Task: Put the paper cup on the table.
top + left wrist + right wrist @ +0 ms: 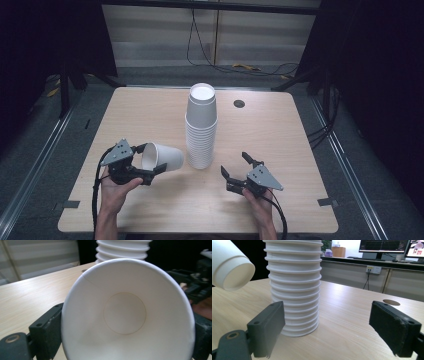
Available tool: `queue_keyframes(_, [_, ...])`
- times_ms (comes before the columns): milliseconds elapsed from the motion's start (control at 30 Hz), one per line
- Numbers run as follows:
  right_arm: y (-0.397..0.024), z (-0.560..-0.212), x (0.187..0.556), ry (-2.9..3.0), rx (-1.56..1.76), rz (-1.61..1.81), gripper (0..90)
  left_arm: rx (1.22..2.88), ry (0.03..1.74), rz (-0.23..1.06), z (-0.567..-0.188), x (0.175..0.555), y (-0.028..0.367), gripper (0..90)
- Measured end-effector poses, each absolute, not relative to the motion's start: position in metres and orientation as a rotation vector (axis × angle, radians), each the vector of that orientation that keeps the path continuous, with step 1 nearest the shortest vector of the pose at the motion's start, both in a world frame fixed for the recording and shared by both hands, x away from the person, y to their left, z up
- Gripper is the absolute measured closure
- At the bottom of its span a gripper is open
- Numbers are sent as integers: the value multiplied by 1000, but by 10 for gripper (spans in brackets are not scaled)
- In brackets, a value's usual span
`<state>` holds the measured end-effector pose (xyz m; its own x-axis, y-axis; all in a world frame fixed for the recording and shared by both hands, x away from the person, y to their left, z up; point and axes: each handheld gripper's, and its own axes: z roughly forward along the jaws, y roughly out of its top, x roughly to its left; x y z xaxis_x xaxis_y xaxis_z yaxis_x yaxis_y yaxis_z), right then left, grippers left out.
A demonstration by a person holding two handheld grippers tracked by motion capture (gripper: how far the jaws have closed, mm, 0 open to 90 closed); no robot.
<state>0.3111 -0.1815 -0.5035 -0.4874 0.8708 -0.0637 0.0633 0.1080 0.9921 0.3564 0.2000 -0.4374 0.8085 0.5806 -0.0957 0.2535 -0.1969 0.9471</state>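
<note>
The left gripper point(150, 167) grips one paper cup point(162, 158) by its rim, lying sideways just left of the tall cup stack point(201, 127) at the table point(280, 130) centre. The right gripper point(237, 170) waits open, near the stack base. To place it well, turn the cup upside down, keeping the squeeze gentle

Matt white paper cup point(164, 157), ridged paper stack point(201, 127), smooth pale wood table point(150, 115).
</note>
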Motion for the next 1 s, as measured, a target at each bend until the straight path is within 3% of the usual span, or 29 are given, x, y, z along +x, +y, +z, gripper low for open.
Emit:
queue_keyframes(167, [-181, -504, 308, 1644, 930, 1447, 127, 1781, 682, 298, -438, 366, 204, 86])
queue_keyframes(567, [-184, -506, 303, 1559, 940, 1466, 130, 1903, 849, 344, -429, 382, 203, 85])
queue_keyframes(1000, [-185, -505, 304, 1575, 953, 1472, 130, 2061, 903, 357, -419, 409, 198, 84])
